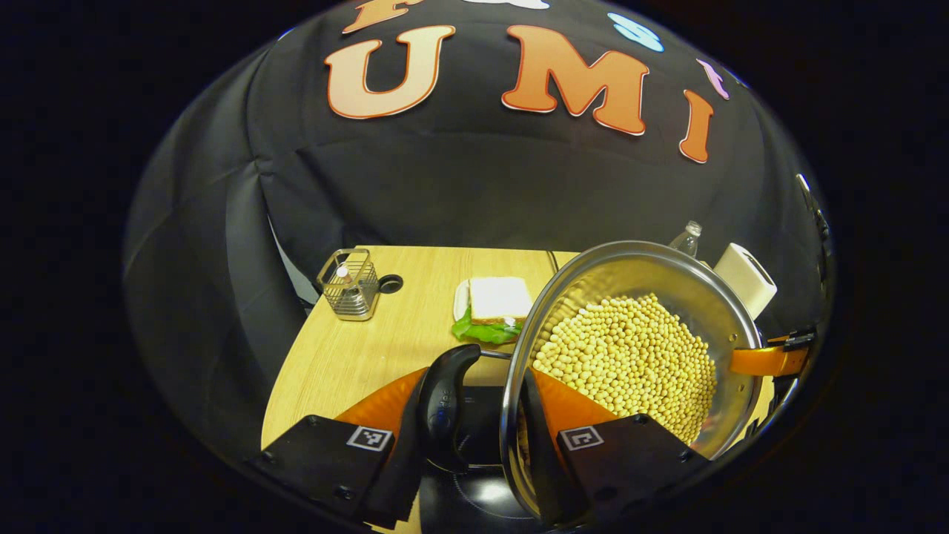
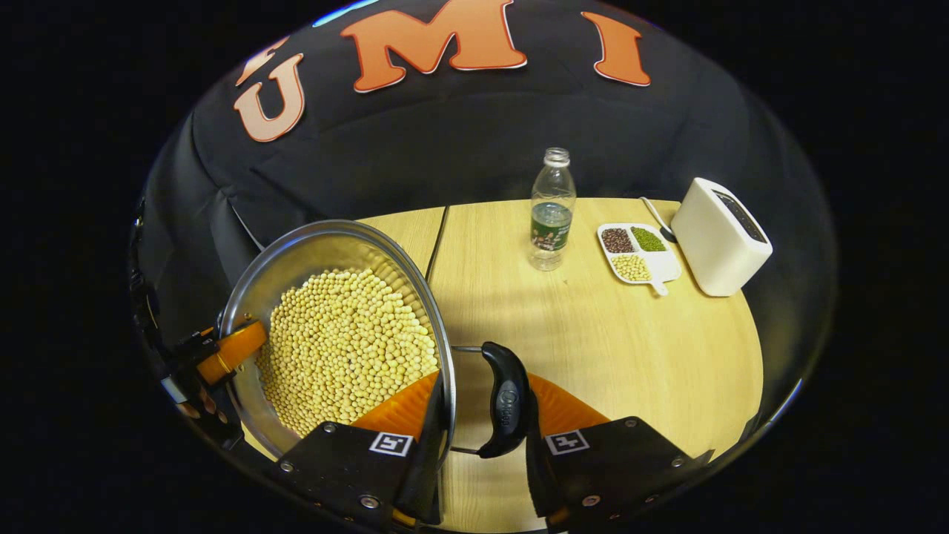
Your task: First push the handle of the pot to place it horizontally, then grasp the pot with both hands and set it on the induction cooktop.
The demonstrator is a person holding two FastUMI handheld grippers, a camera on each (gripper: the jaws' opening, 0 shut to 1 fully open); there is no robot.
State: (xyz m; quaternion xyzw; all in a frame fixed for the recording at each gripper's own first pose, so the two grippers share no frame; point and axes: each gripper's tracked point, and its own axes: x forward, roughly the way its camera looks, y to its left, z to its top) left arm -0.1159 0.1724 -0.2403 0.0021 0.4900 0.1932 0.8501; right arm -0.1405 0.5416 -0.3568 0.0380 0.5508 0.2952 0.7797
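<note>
Two claws (image 1: 474, 437) (image 2: 482, 437) each clamp one pot (image 1: 630, 297) handle (image 2: 506, 397); one bottle (image 2: 551, 211).

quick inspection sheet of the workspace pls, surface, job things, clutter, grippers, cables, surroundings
surface: light wooden table, seam running down its middle.
job's things: steel pot full of yellow beans, tilted, held by its two black side handles; glossy black surface under the pot in the left gripper view, likely the cooktop.
clutter: sandwich with lettuce, wire basket, plastic bottle, divided dish of beans, white box appliance.
grippers: left gripper straddling one handle and the rim; right gripper straddling the other handle and the rim.
cables: thin dark cord at the table's far edge.
surroundings: black cloth booth wall.
</note>
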